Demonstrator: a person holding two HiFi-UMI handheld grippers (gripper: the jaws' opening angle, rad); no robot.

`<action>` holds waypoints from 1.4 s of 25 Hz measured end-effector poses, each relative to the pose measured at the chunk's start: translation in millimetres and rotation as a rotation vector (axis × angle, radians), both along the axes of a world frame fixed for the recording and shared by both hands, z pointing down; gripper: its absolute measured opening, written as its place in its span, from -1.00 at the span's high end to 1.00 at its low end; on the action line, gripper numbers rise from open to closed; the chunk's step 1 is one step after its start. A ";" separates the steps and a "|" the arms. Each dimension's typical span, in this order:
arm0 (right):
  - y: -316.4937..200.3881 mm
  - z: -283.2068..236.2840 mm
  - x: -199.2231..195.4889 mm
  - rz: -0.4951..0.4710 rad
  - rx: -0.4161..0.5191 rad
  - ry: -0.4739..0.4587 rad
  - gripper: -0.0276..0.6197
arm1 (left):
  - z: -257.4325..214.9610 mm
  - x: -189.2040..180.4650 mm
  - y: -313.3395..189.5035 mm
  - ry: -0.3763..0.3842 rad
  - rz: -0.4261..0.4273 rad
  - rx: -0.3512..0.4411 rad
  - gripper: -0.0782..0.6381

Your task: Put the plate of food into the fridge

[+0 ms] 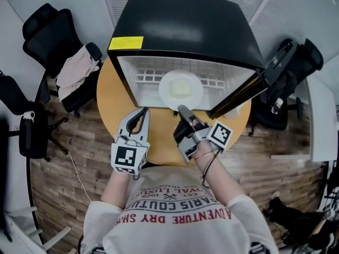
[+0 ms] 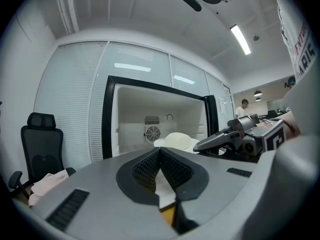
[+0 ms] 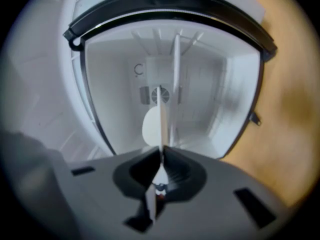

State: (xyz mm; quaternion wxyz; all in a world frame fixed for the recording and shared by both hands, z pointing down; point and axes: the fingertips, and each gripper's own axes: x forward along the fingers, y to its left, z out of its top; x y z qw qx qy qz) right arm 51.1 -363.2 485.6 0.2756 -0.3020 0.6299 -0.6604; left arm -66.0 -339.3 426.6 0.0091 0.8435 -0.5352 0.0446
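A white plate (image 1: 180, 88) with pale food lies just inside the open black mini fridge (image 1: 180, 20), on its white floor. My right gripper (image 1: 183, 110) is shut on the plate's near rim. In the right gripper view the plate (image 3: 161, 115) shows edge-on as a thin white line running out of the closed jaws of the right gripper (image 3: 161, 154), with the food mound (image 3: 149, 125) to its left. My left gripper (image 1: 140, 117) hangs over the table before the fridge's left side, shut and empty. The left gripper view shows the left gripper (image 2: 160, 152), the plate (image 2: 175, 140) and the right gripper (image 2: 201, 145).
The fridge stands on a round wooden table (image 1: 108, 102). Its door (image 1: 248, 90) swings open to the right. A black office chair (image 1: 50, 38) draped with a pink cloth (image 1: 77, 67) stands at the left, another chair (image 1: 290, 73) at the right. A person (image 2: 244, 107) stands far off.
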 end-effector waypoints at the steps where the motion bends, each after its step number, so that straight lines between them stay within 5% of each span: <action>1: -6.1 0.8 -1.2 0.006 -0.003 0.002 0.80 | -0.3 -2.0 -5.4 0.002 0.001 -0.002 0.69; 23: -72.9 18.1 -13.7 0.101 -0.013 0.087 0.73 | 15.2 -4.3 -67.0 0.008 0.065 -0.046 0.69; 29: -80.2 29.4 -12.3 0.106 -0.037 0.124 0.39 | 20.0 -1.7 -69.4 0.008 0.074 -0.060 0.69; 35: -92.2 33.0 -9.6 0.106 -0.004 0.193 0.30 | 22.2 -5.8 -72.6 0.012 0.067 -0.064 0.69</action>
